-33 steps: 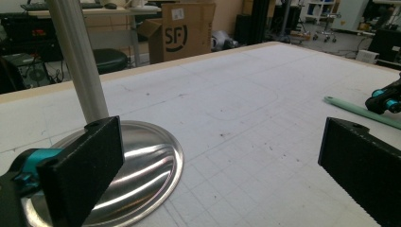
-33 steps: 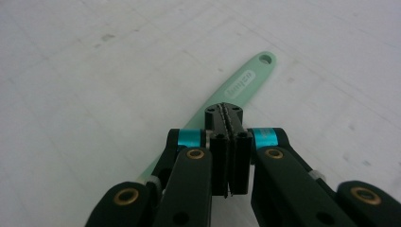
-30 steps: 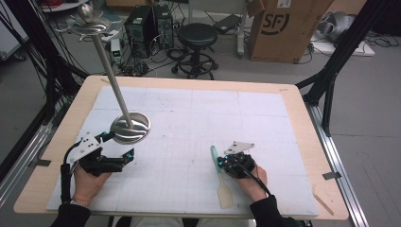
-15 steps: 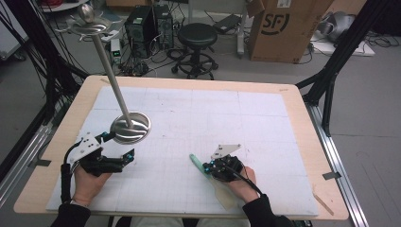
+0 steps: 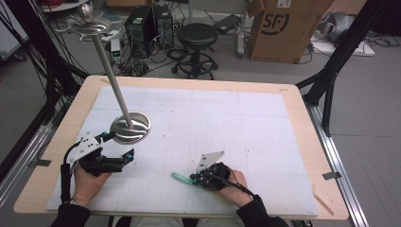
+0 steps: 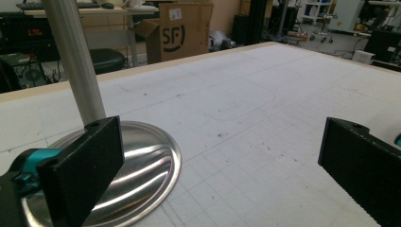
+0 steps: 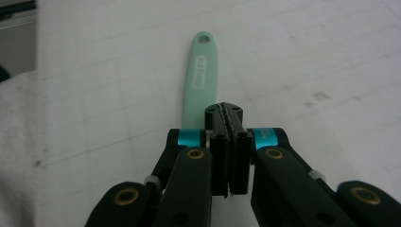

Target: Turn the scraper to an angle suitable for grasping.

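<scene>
A mint-green utensil handle (image 7: 201,71) with a hole at its tip sticks out past my right gripper (image 7: 226,111), whose jaws are pressed together on it. In the high view that right gripper (image 5: 193,178) lies low over the white mat near the front edge, and the green handle (image 5: 179,178) points left. My left gripper (image 5: 120,145) stands open at the front left, just before the round base (image 5: 131,127) of a metal stand. In the left gripper view the wide gap of the left gripper (image 6: 217,161) holds nothing, and the stand base (image 6: 142,161) sits beside its left jaw.
The stand's pole (image 5: 109,75) leans up to a small dish (image 5: 87,23) with a ball on it. A white gridded mat (image 5: 227,118) covers the wooden table (image 5: 302,99). A thin wooden stick (image 5: 325,203) lies at the front right corner.
My right gripper has moved left along the front of the mat and turned, so the green handle now points left instead of away. The left gripper has stayed put.
</scene>
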`<action>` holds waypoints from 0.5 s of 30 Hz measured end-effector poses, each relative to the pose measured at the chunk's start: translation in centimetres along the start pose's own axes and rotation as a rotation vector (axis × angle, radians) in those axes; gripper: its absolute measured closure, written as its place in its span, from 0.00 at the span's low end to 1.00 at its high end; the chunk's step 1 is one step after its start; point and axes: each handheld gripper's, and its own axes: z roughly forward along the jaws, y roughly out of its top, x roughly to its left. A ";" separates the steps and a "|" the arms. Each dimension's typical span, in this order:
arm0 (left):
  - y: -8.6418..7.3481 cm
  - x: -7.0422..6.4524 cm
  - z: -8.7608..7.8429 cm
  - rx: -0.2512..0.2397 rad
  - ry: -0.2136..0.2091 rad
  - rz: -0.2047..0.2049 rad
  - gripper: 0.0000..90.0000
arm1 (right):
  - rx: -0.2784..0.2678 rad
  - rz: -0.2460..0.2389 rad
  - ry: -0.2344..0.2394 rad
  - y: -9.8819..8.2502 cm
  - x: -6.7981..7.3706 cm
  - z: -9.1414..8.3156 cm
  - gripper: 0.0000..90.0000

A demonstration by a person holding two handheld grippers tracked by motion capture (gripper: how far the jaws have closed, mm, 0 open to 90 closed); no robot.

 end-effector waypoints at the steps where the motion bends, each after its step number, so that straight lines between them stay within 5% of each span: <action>1: 0.0 0.0 0.0 0.000 0.000 0.001 0.02 | 0.003 -0.020 0.002 0.1 0.3 0.1 0.99; 5: 0.0 0.0 0.0 -0.002 0.000 -0.003 0.02 | 0.011 -0.057 0.050 0.6 1.2 0.6 1.00; 11: 0.0 0.0 0.0 -0.002 0.000 0.000 0.02 | 0.028 -0.072 0.025 0.9 1.7 0.6 1.00; 15: 0.0 0.0 0.0 0.000 -0.001 -0.003 0.02 | -0.052 -0.068 0.002 0.8 1.6 -0.4 0.97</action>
